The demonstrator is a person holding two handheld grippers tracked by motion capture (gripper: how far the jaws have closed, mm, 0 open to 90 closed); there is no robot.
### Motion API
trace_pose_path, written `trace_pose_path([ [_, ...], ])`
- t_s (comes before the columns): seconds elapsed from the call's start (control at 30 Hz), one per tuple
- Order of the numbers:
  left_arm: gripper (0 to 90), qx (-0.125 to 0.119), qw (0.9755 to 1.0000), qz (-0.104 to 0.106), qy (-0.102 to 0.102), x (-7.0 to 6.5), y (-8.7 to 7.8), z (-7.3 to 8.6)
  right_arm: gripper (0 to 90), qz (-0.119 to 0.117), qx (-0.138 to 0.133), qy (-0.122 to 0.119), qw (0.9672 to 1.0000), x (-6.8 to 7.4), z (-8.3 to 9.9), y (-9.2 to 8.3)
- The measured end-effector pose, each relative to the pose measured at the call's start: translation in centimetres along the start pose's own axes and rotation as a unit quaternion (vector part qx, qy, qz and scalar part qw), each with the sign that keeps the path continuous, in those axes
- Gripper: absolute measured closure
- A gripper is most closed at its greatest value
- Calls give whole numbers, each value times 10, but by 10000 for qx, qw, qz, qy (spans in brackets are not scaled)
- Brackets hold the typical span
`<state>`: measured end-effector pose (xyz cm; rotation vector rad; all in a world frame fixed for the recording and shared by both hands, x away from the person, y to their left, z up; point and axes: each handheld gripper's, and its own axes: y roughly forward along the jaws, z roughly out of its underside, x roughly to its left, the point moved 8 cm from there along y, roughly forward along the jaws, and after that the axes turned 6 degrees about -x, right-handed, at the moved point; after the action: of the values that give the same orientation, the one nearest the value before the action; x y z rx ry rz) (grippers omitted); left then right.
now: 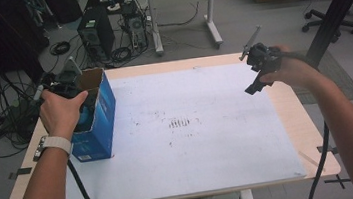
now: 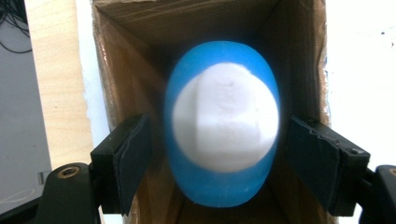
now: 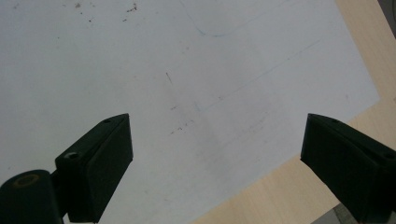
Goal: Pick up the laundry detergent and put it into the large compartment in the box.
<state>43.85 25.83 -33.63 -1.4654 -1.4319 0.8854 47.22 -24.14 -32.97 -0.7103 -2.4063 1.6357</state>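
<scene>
Left gripper [image 2: 219,154] at frame left over blue box [image 1: 97,119], jaws spread clear of blue-white ball [image 2: 223,123] inside; right gripper [image 3: 215,168] upper right, jaws spread, nothing between.

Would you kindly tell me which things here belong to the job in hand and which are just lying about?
In the job:
- blue and white object, inside the box, between the left tongs, whose pads stand clear of it
- blue cardboard box, open-topped, at the table's left edge

Lying about:
- right tongs, open over the white sheet
- computer towers on the floor
- office chair
</scene>
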Motion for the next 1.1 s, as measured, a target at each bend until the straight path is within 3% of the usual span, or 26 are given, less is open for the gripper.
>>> trace_pose_path([
  [0.53,226,-225,9996,27,145,-7,-28,-11,91,34,-35,9,10000,0,2,-6],
  [1.1,222,-499,9962,210,685,-26,-62,-11,91,55,-61,-22,10000,3,0,-11],
])
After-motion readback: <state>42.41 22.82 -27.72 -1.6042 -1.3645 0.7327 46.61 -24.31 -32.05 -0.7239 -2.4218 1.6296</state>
